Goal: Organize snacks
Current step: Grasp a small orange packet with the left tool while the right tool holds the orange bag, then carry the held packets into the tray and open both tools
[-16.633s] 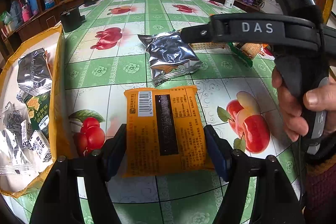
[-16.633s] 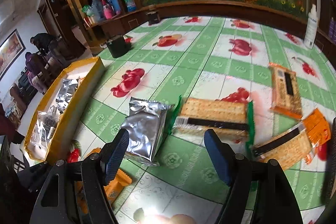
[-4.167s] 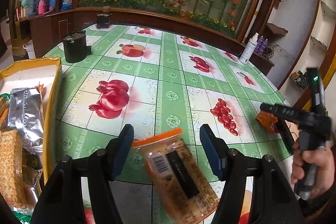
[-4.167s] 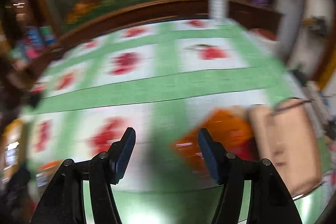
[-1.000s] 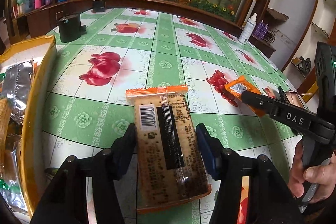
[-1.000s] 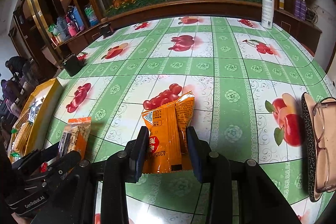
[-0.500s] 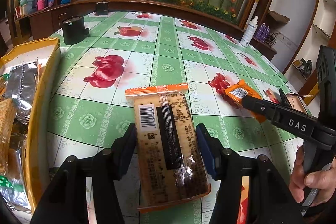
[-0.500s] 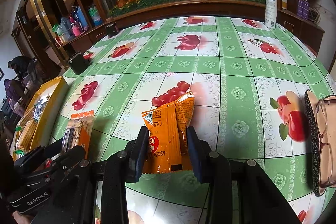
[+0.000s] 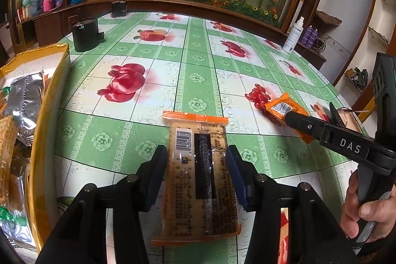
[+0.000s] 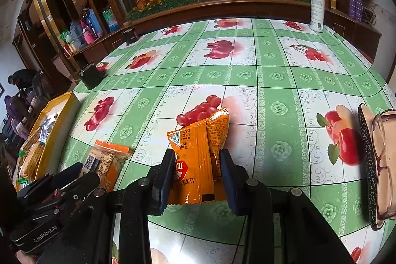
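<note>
My left gripper [image 9: 196, 175] is shut on a clear cracker pack with orange ends [image 9: 199, 172], barcode side up, held above the table. My right gripper [image 10: 195, 177] is shut on an orange snack packet [image 10: 198, 155], also lifted. In the left wrist view the right gripper [image 9: 287, 116] holds that orange packet [image 9: 281, 108] at the right. In the right wrist view the cracker pack [image 10: 105, 162] and the left gripper's body show at the lower left. A yellow box [image 9: 53, 81] with several snack packs stands at the left edge; it also shows in the right wrist view [image 10: 58, 120].
The table has a green and white fruit-print cloth [image 10: 247, 76]. A black canister [image 9: 85, 35] stands at the back left. A white spray bottle [image 10: 316, 9] stands at the far right. Glasses on a case [image 10: 381, 160] lie at the right edge.
Over the last second both grippers stay shut on their packs; both have risen slightly and drifted a little. Earlier the left gripper was open over the cracker pack.
</note>
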